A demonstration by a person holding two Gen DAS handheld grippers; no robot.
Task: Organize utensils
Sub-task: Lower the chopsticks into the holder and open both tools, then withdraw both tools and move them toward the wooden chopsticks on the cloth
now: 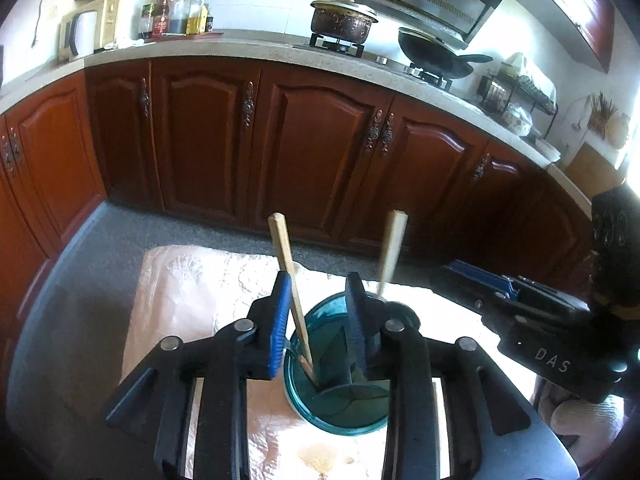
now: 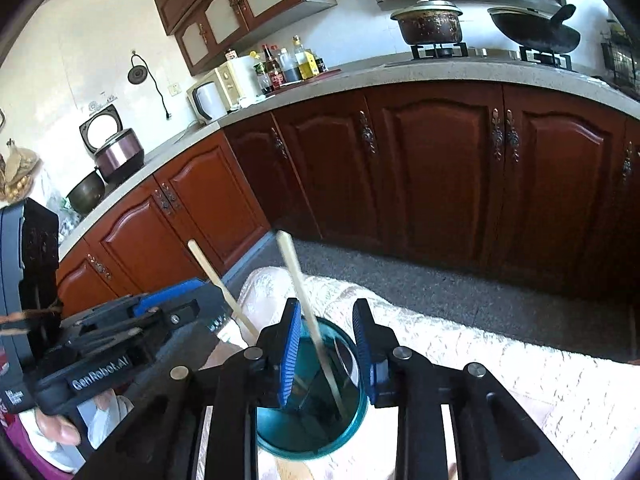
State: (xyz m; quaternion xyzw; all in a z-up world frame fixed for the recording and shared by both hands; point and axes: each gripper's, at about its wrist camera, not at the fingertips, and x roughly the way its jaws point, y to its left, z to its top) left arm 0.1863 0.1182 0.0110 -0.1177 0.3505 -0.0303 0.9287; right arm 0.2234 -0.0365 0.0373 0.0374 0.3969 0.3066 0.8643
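Observation:
A teal glass cup [image 1: 340,392] stands on a white cloth-covered table [image 1: 192,288]. Two wooden chopsticks stand in it. In the left wrist view, one chopstick [image 1: 290,280] leans left between my left gripper's [image 1: 320,320] open blue fingers, and the other chopstick [image 1: 390,252] rises behind the right finger. In the right wrist view, my right gripper [image 2: 326,344] is open above the cup [image 2: 312,420], with one chopstick [image 2: 308,312] between its fingers, untouched. The second chopstick [image 2: 224,288] leans left beside the left gripper's body [image 2: 120,344].
Dark red kitchen cabinets [image 1: 320,152] line the far side under a grey countertop [image 1: 240,50] with a microwave [image 1: 88,28], bottles, a pot [image 1: 342,20] and a wok [image 1: 436,52]. Grey floor [image 2: 440,280] lies between table and cabinets. The right gripper's body [image 1: 552,328] sits at right.

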